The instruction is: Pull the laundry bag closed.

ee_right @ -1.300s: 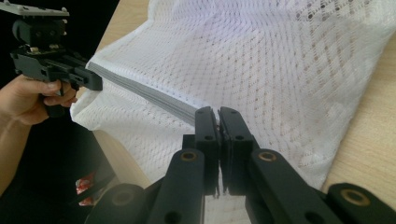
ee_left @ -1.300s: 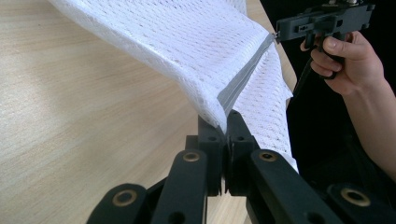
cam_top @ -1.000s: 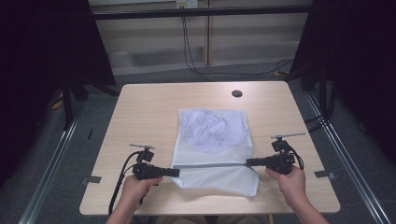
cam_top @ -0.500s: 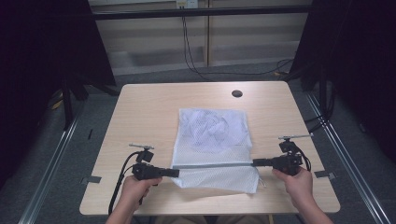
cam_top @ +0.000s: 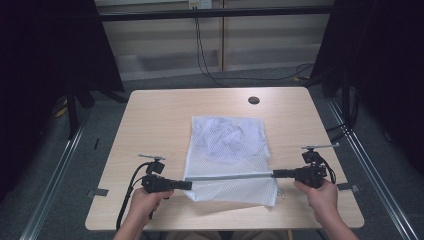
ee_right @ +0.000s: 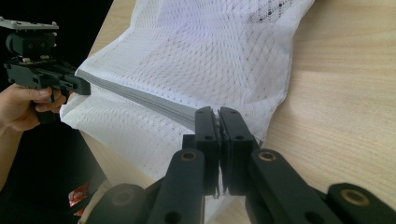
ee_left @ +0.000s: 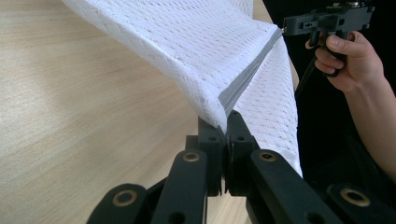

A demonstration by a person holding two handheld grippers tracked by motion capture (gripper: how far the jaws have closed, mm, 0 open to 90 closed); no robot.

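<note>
A white mesh bag (cam_top: 227, 150) lies on the wooden table (cam_top: 160, 120), its near end lifted. A grey band (cam_top: 230, 176) along its edge is pulled taut between my two grippers. My left gripper (cam_top: 189, 185) is shut on the band's left end, where the mesh bag (ee_left: 205, 51) drapes over the pinched jaws of the left gripper (ee_left: 226, 122). My right gripper (cam_top: 275, 174) is shut on the band's right end; there the right gripper (ee_right: 218, 116) pinches the grey band (ee_right: 140, 98) with the mesh bag (ee_right: 205, 51) spread beyond. A flap of mesh hangs below the band.
A dark round hole (cam_top: 253, 100) sits in the table near its far edge. Bare wood lies left and right of the bag. Cables trail from both grippers, and dark floor and metal rails surround the table.
My right gripper has moved a little to the right, stretching the grey band straighter and longer. The left gripper has stayed where it was.
</note>
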